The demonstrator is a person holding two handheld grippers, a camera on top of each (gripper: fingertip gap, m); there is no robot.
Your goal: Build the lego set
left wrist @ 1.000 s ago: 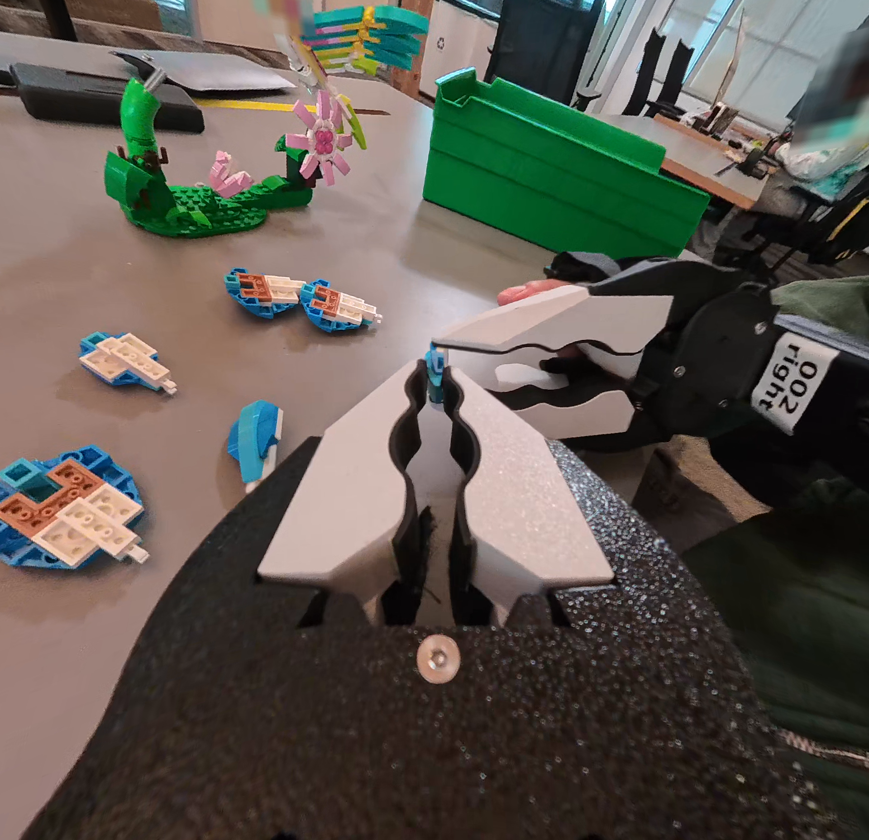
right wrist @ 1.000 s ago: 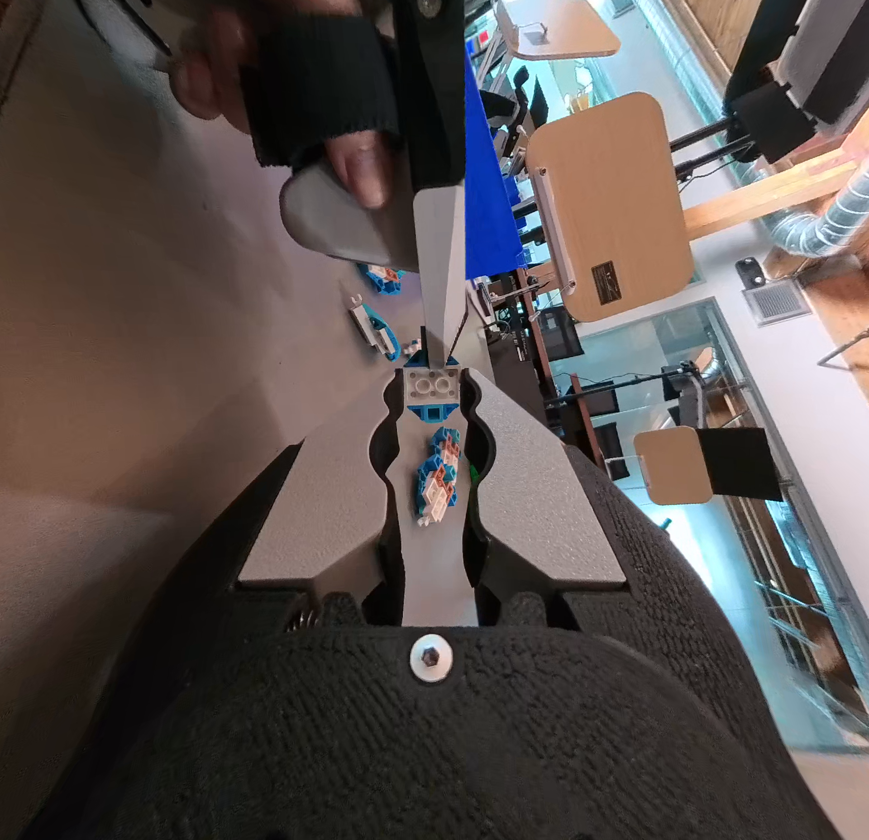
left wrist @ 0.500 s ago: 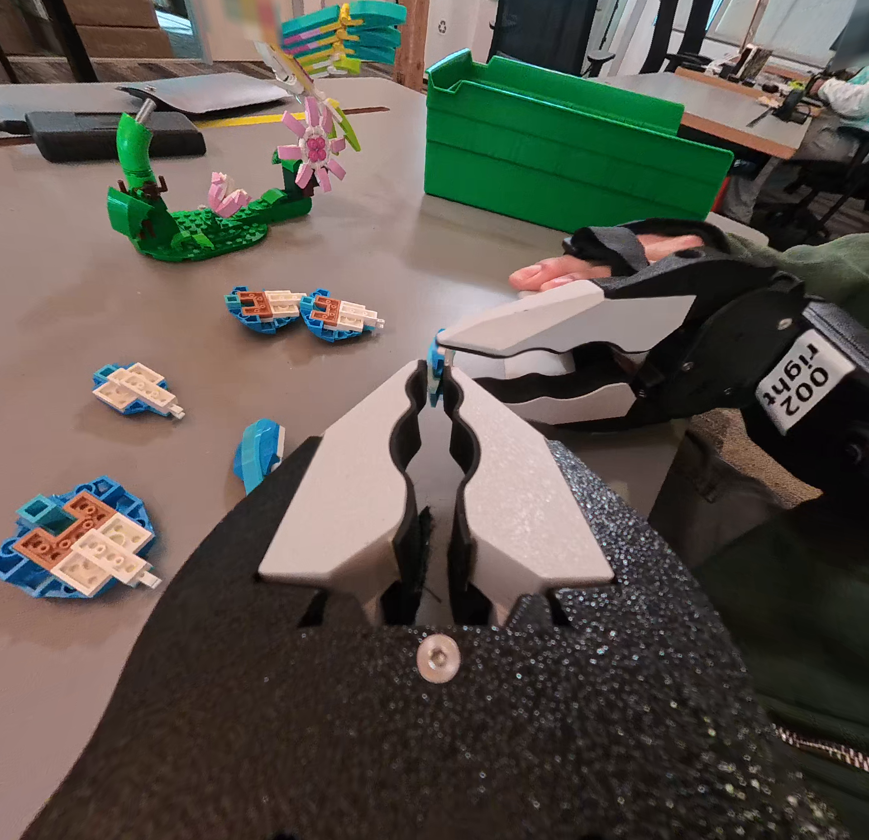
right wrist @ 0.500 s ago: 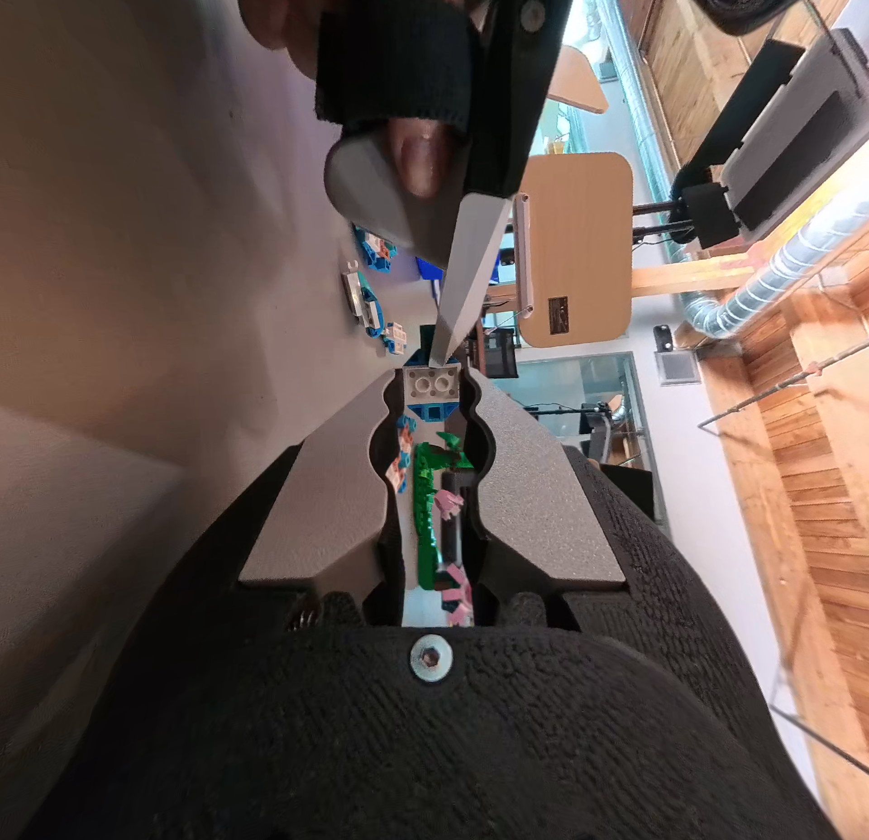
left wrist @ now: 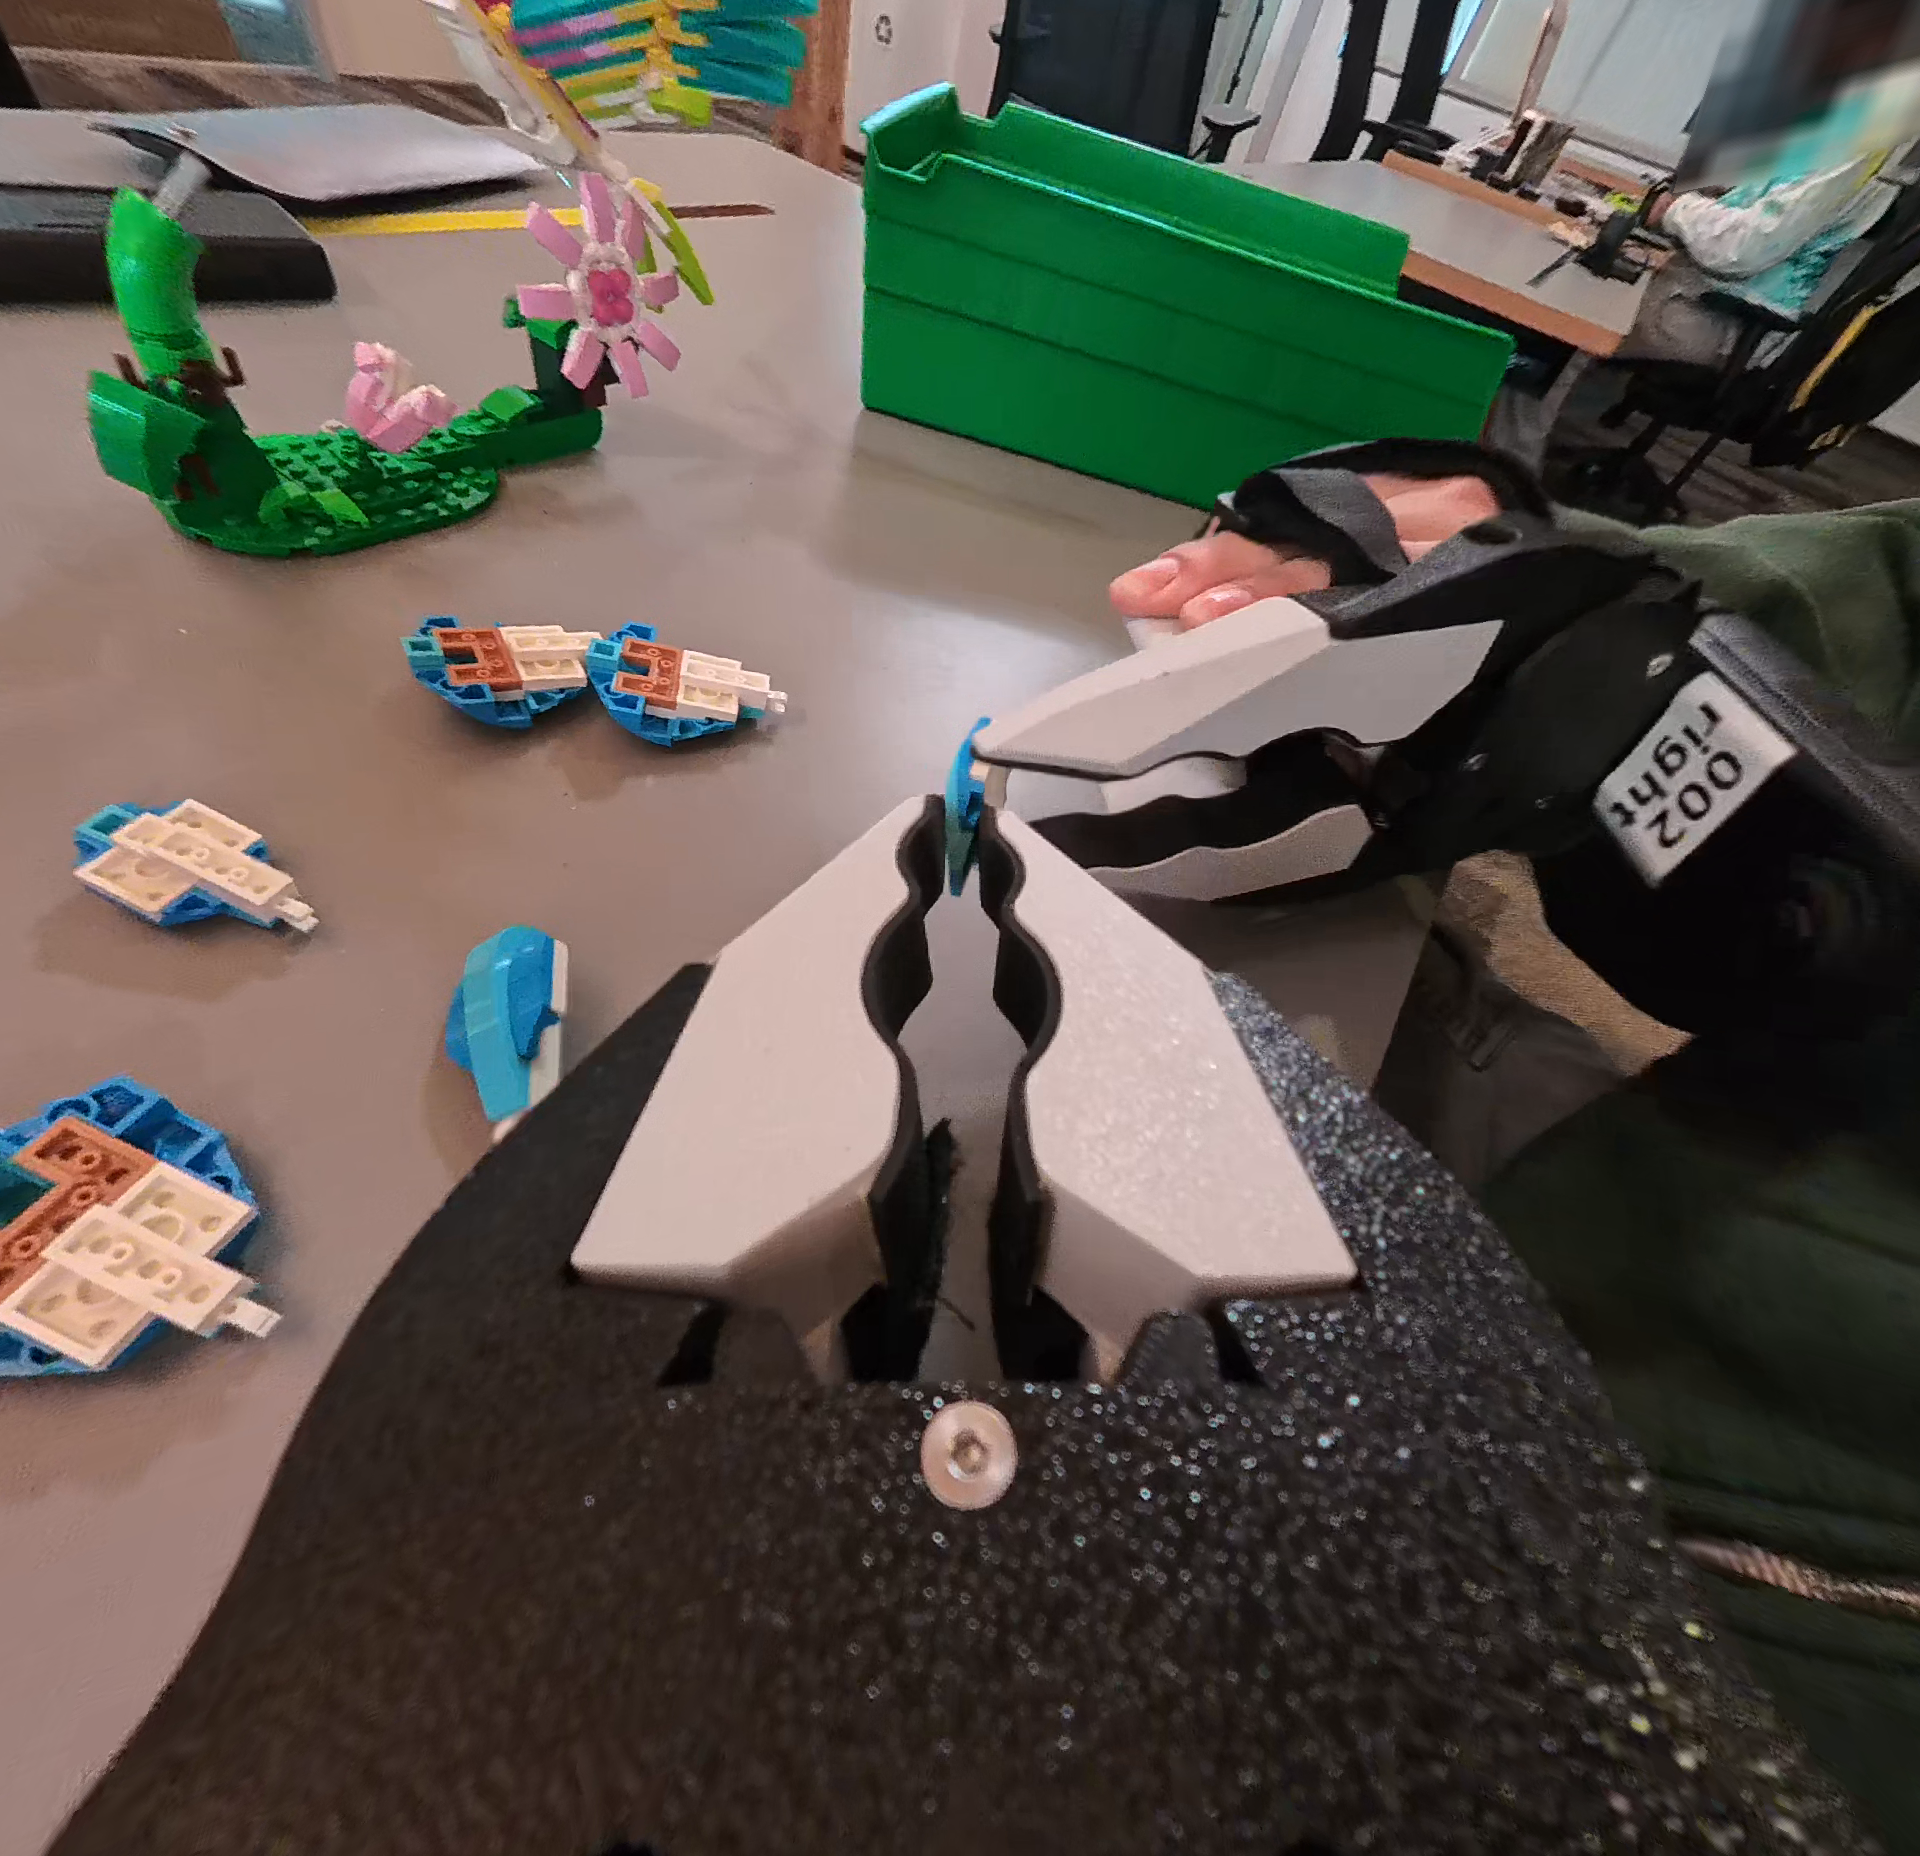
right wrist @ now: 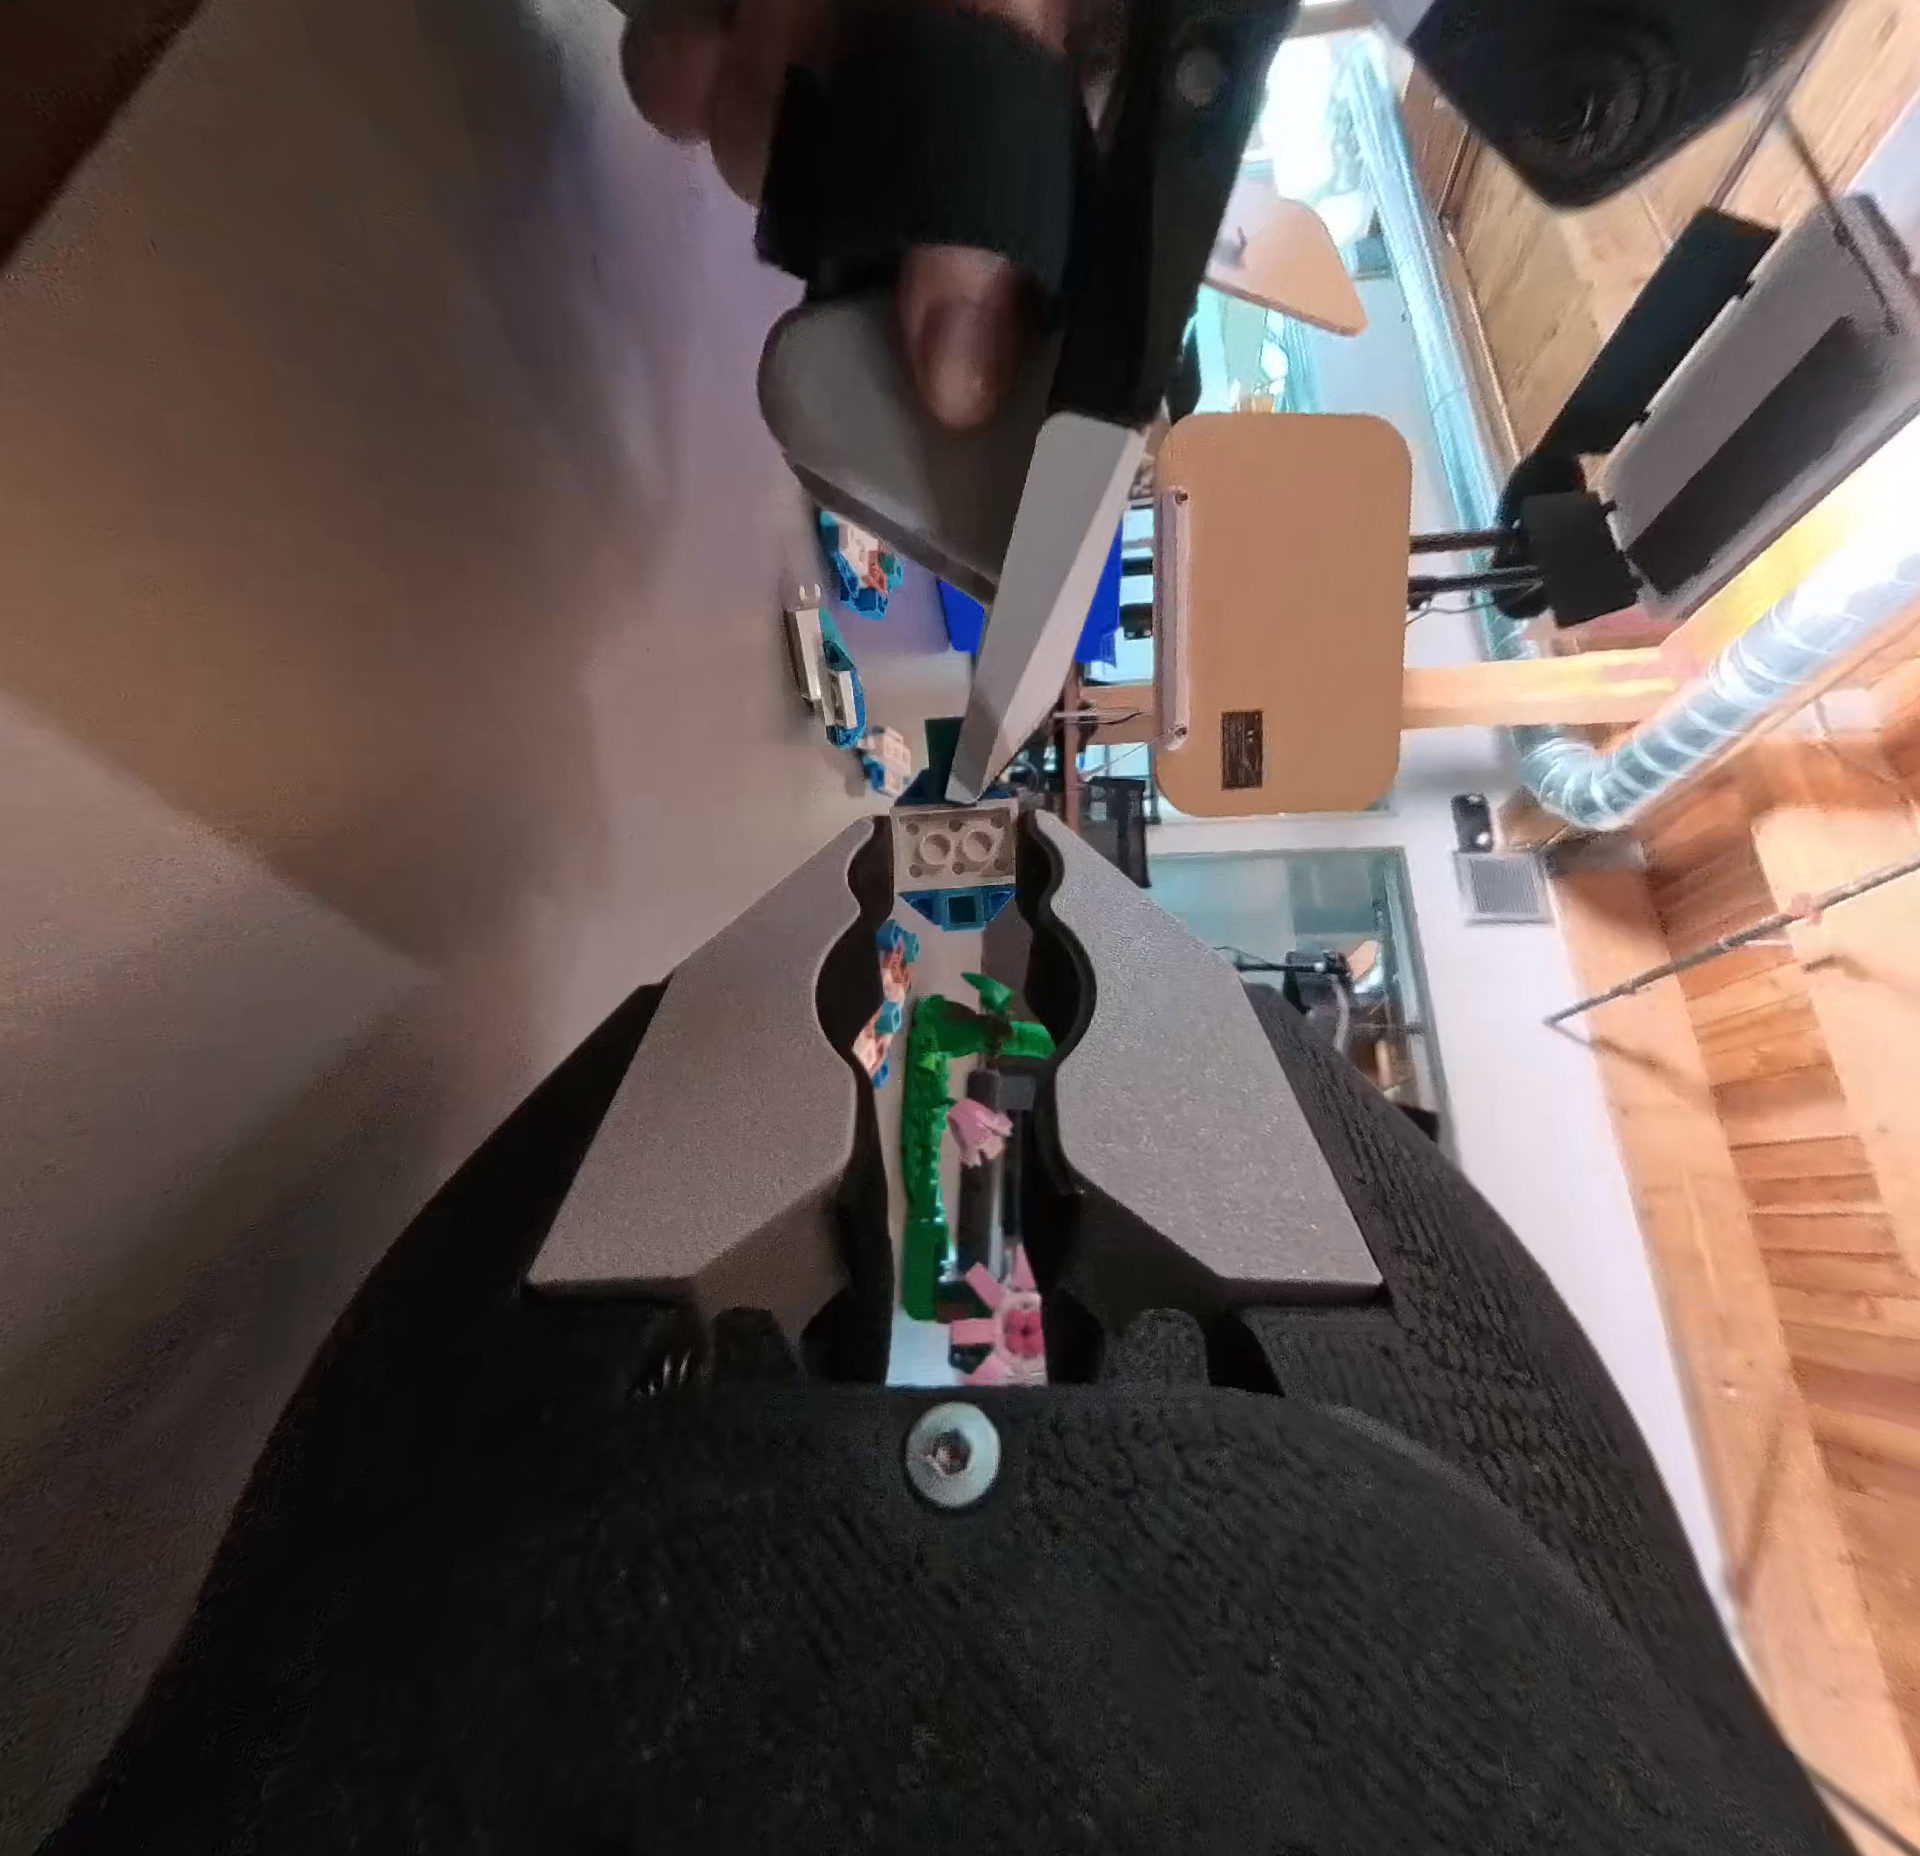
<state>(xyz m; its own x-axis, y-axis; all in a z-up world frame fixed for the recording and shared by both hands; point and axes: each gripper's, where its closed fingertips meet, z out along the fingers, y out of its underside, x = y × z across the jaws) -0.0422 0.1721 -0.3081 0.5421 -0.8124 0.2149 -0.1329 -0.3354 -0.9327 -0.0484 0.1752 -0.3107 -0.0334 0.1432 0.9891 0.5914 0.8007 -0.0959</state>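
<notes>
two grippers met on one small blue and white brick piece (right wrist: pixel 954 863) at mid frame. the right gripper (right wrist: pixel 954 850) pinched it between its tips, studs showing. the left gripper (left wrist: pixel 961 832) closed narrowly on its blue edge, most of the piece hidden there. other blue brick clusters (left wrist: pixel 592 668) lay at left on the grey table (left wrist: pixel 727 518), one cut off by the frame edge. a green bin (left wrist: pixel 1143 320) stood at upper right.

Small brick builds (left wrist: pixel 592 668) are sitting mid-table (left wrist: pixel 810 559), plant model (left wrist: pixel 312 456) behind them, stacked bins (left wrist: pixel 1143 352) off right, one piece (left wrist: pixel 509 1017) lying nearer the camera.
</notes>
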